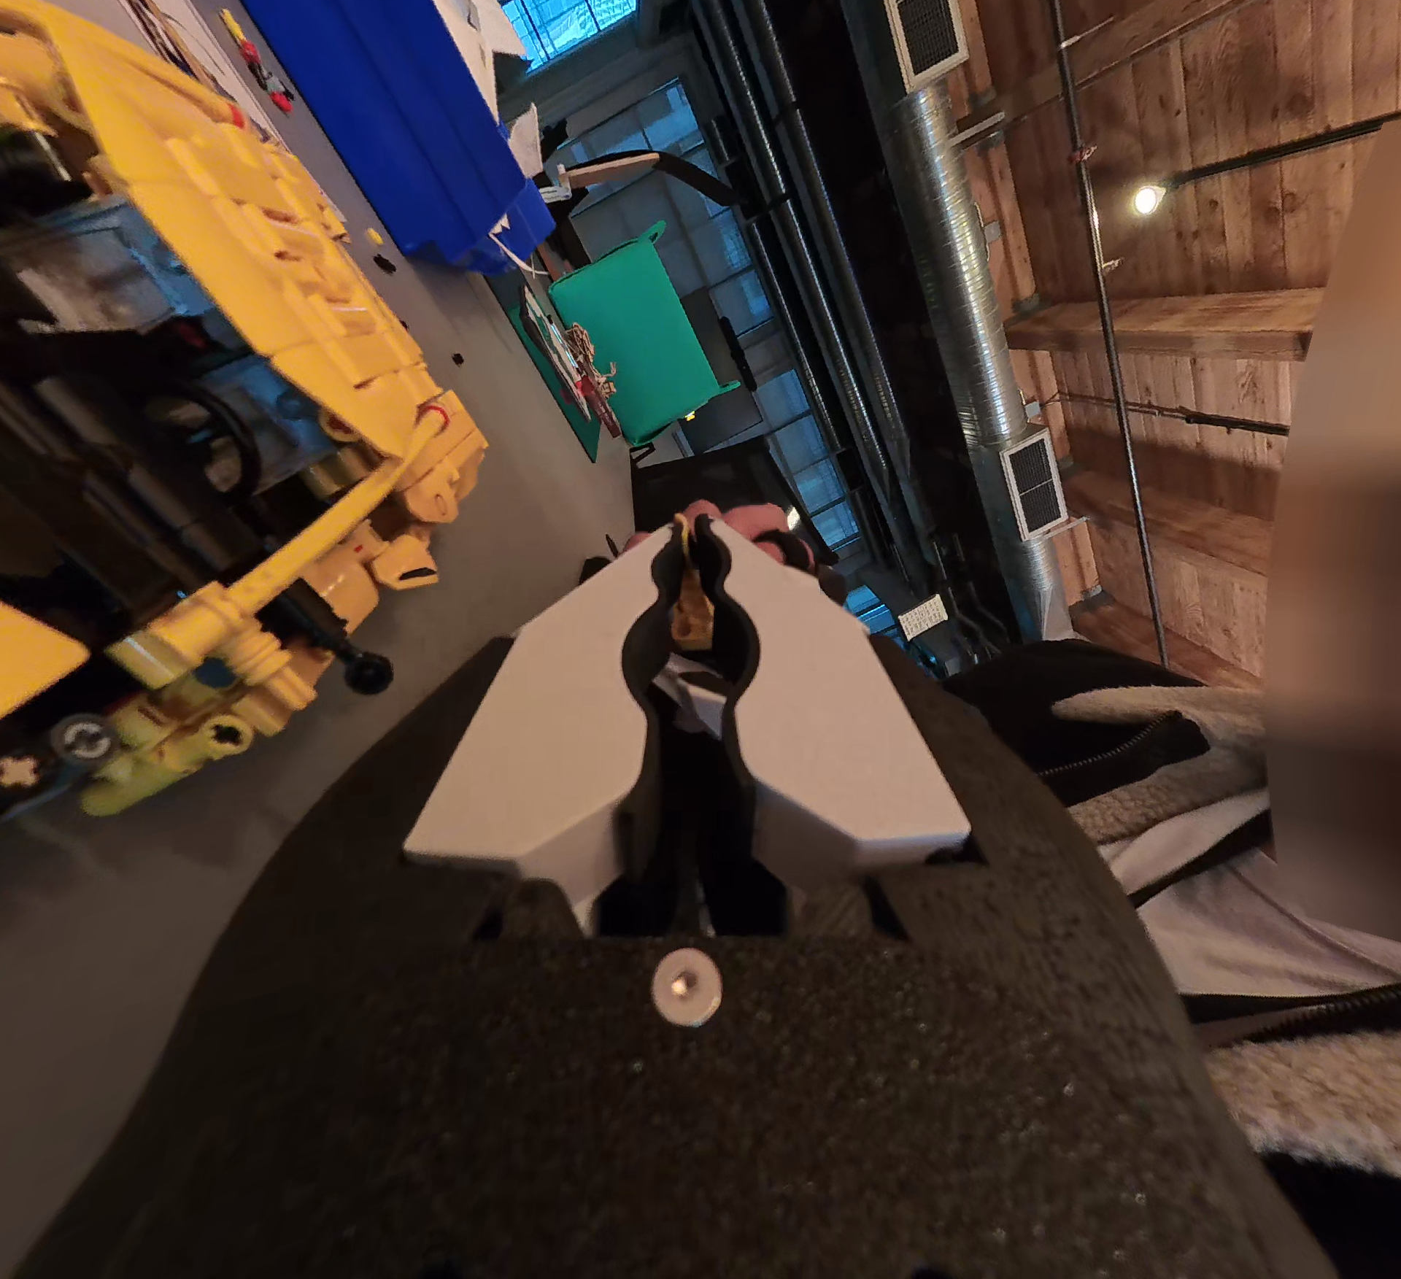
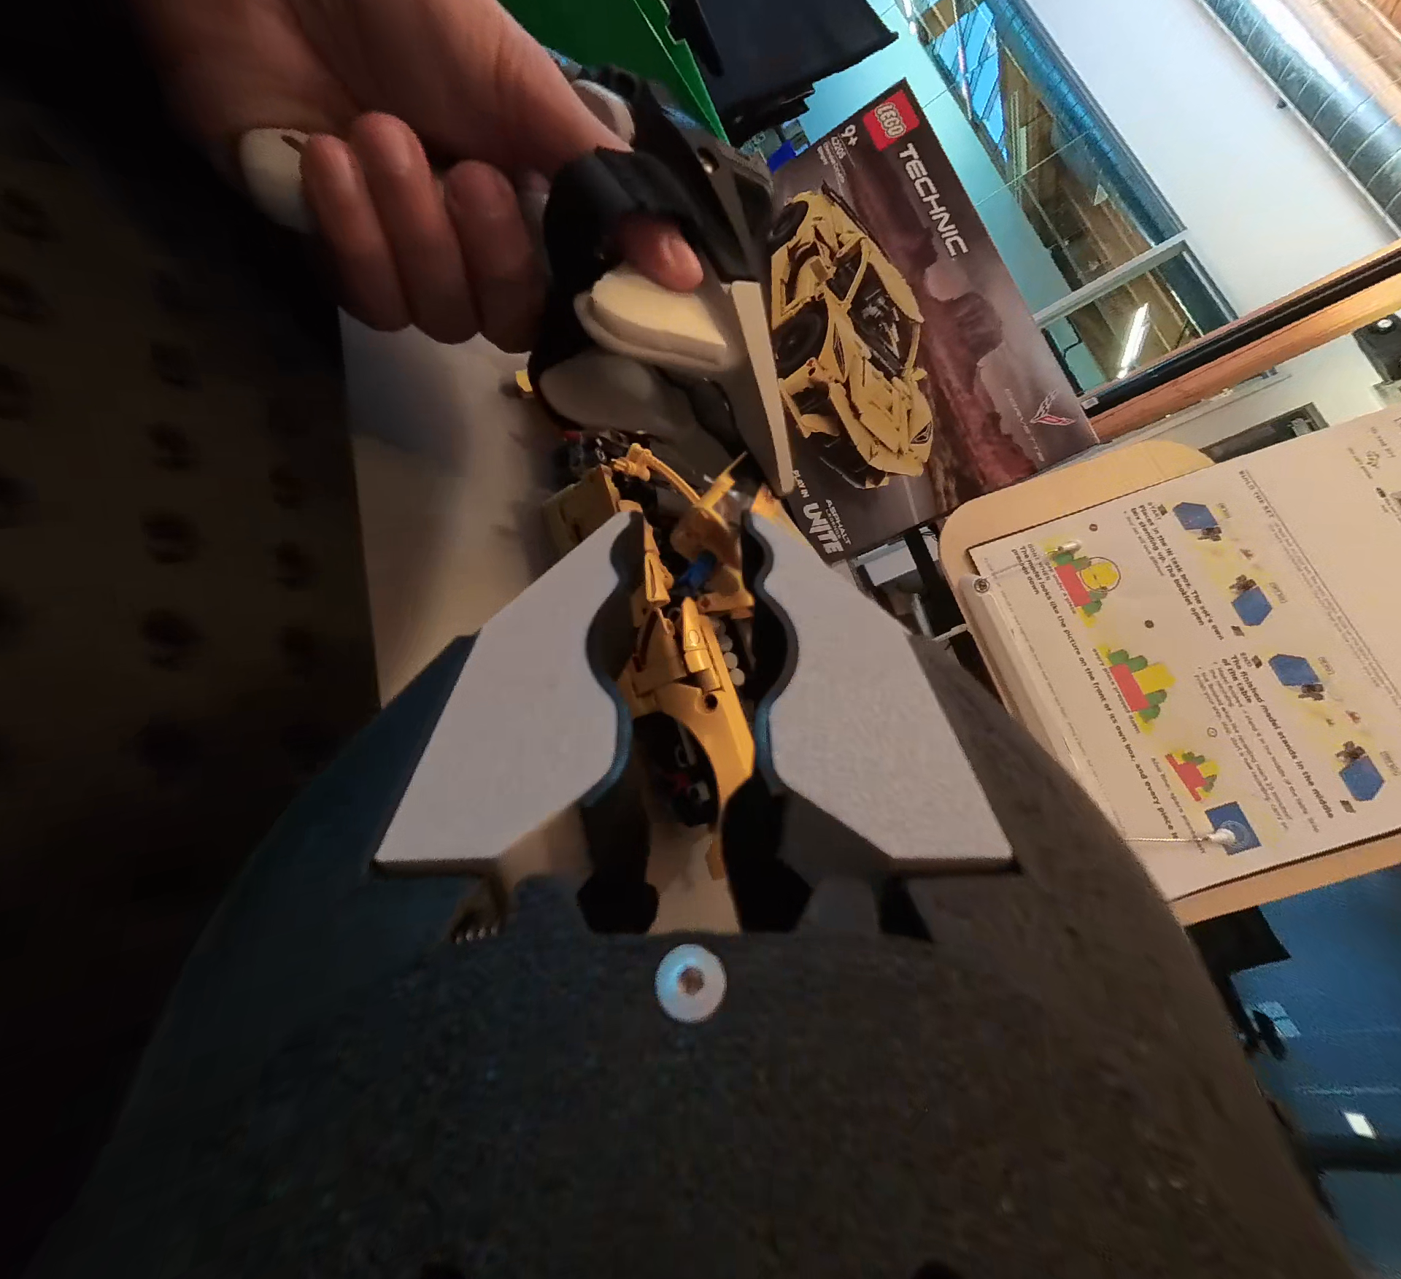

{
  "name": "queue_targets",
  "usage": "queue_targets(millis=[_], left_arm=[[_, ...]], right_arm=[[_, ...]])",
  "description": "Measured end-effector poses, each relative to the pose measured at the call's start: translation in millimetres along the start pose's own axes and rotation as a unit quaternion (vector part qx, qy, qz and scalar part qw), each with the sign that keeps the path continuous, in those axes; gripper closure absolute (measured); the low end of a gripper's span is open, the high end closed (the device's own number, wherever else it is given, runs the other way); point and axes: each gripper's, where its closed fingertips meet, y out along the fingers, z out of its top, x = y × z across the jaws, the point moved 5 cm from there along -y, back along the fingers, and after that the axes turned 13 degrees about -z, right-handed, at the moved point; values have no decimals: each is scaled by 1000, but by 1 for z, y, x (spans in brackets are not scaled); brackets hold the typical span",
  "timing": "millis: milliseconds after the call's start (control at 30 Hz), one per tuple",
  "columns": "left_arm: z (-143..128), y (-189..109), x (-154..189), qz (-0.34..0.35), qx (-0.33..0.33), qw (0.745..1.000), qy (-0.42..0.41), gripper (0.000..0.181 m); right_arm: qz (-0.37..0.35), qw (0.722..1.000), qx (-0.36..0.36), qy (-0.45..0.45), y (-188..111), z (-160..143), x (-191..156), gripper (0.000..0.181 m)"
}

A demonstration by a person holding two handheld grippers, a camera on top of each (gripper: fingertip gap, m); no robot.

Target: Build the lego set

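A partly built yellow lego car [image 1: 250,242] lies on the grey table [image 1: 523,500], to the left of my left gripper [image 1: 691,530]. That gripper is shut on a small yellow piece [image 1: 691,606], pinched between its tips and held off the table. In the right wrist view the car's near end [image 2: 682,674] fills the gap of my right gripper [image 2: 690,530], whose jaws sit against both its sides. The left gripper [image 2: 769,477], held by a hand [image 2: 394,181], hovers just above the car's far part.
A blue bin [image 1: 364,52] and a green bin [image 1: 637,348] stand on the table beyond the car, with loose small pieces [image 1: 265,68] near them. The set's box [image 2: 910,303] stands upright behind the car. A printed instruction sheet [image 2: 1213,674] lies on a wooden board at right. Both grippers' tips are close together, under 4 cm apart.
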Motion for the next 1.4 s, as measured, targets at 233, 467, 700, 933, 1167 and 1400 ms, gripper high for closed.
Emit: queue_targets(millis=[233,467,700,933,1167,1400], left_arm=[[6,-7,-1,-7,27,1000,-14,180],[-1,0,-2,4,-7,1000,-7,180],[3,-4,-3,0,8,1000,-15,180],[-1,-1,-3,7,-7,1000,-11,180],[2,-3,-3,-1,5,1000,-15,180],[1,3,12,-32,1,999,44,179]], right_arm=[[5,1000,12,-14,-2,6,-3,158],[30,999,10,-12,4,6,-14,149],[47,999,27,9,-1,14,-16,157],[50,998,3,25,3,6,-16,155],[19,994,18,106,-1,11,3,146],[35,938,-63,340,10,-7,24,126]])
